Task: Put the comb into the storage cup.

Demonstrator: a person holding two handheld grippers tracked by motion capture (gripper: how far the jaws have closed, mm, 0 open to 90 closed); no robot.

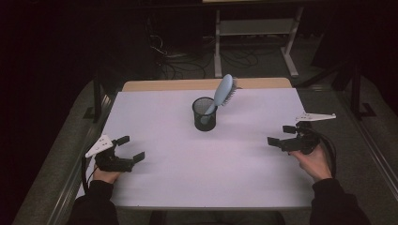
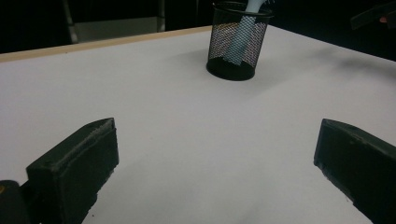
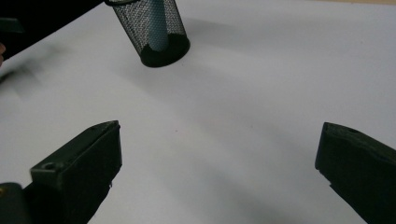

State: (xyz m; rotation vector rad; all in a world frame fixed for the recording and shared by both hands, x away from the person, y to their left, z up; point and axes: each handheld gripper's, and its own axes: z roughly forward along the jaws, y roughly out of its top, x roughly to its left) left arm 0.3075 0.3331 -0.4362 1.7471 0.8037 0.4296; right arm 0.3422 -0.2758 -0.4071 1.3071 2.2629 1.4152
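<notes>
At the near edge of the table [image 1: 155, 187], the person's dark sleeves come in from below. The left gripper [image 1: 131, 148] sits toward the near left corner, its jaws spread wide with nothing between them; the right gripper [image 1: 281, 135] rests close to the right edge, its jaws likewise wide apart and empty. In both gripper views only bare white surface lies between the black jaws.

The tabletop is covered by a plain white sheet, with a strip of pale wood showing along the far edge. Well apart from both grippers, past the middle of the table and toward that far edge, stands a black mesh cup [image 1: 204, 114], upright. A light blue hairbrush [image 1: 222, 92] stands in it handle down, leaning so that its head tilts out over the rim to the right.

Beyond the table the room is dark: a grey floor with loose cables [image 1: 187, 58] and the white legs of a frame [image 1: 253, 28].
</notes>
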